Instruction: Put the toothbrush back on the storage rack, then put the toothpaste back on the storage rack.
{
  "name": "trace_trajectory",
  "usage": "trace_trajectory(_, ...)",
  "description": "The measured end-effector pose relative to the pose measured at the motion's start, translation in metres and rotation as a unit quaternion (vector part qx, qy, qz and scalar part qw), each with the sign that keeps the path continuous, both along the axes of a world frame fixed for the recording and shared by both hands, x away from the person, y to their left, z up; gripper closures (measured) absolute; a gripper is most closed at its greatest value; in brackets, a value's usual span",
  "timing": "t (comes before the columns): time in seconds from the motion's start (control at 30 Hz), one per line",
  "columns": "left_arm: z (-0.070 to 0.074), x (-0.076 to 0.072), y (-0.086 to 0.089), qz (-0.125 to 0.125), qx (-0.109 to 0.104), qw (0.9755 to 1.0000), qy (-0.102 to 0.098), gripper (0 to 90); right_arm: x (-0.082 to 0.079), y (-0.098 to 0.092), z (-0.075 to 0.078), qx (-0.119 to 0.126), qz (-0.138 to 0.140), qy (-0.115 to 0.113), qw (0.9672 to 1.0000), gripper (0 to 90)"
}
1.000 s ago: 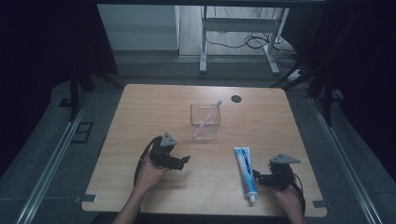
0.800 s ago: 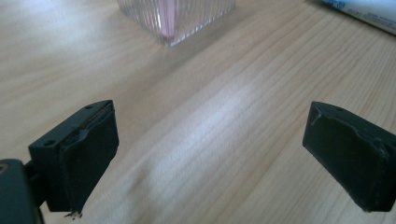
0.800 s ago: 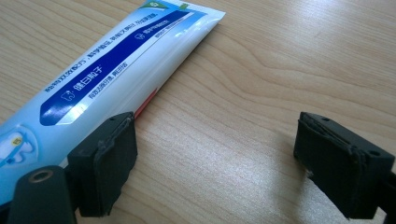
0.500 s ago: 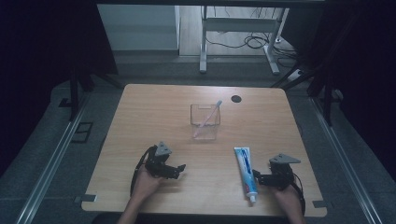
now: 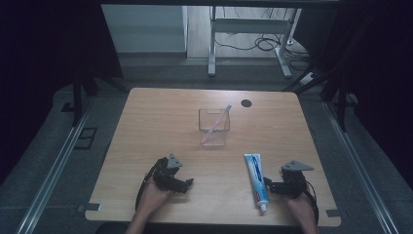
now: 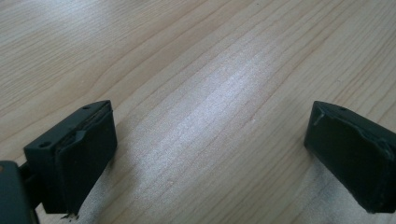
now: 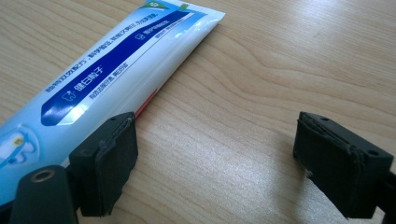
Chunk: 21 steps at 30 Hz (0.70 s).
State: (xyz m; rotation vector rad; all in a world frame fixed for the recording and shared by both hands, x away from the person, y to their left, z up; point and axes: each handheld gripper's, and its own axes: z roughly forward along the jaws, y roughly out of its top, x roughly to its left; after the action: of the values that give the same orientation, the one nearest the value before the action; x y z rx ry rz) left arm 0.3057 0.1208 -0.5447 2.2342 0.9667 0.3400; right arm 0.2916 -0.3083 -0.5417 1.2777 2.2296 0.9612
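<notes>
A blue and white toothpaste tube (image 5: 256, 182) lies flat near the table's front right, cap toward the front edge. My right gripper (image 5: 269, 186) rests just right of it, open, with bare wood between its jaws; in the right gripper view the tube (image 7: 100, 81) runs along the outer side of the left jaw. A clear square cup (image 5: 213, 127) in the table's middle holds a pink toothbrush (image 5: 217, 123) that leans to the right. My left gripper (image 5: 187, 183) sits low at the front left, open over bare wood (image 6: 205, 130).
The wooden table (image 5: 146, 126) has a round black cable hole (image 5: 247, 103) at the back right. Beyond the far edge stands a metal frame (image 5: 248, 29) with cables on the floor. Rails run along both sides of the table.
My left gripper has drawn back toward the front edge and settled lower on the table. The right gripper and the tube have stayed put.
</notes>
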Motion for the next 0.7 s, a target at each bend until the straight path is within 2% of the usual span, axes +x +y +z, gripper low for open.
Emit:
trace_trajectory(0.23, 0.000, 0.000, 0.000, 0.002, 0.001, 1.0000, -0.001, 3.9, 0.000, -0.005, 0.003, -0.005, 0.001, 0.011, 0.9999, 15.1)
trace_trajectory(0.37, 0.000, 0.000, 0.000, 0.002, 0.000, 1.0000, -0.001, 4.2, -0.001, -0.005, 0.006, -0.004, 0.002, 0.009, 1.0000, 15.1)
trace_trajectory(0.7, 0.000, 0.000, 0.000, 0.004, 0.000, 1.0000, -0.002, 4.6, -0.005, -0.005, 0.017, 0.012, 0.009, 0.006, 0.9999, 17.7)
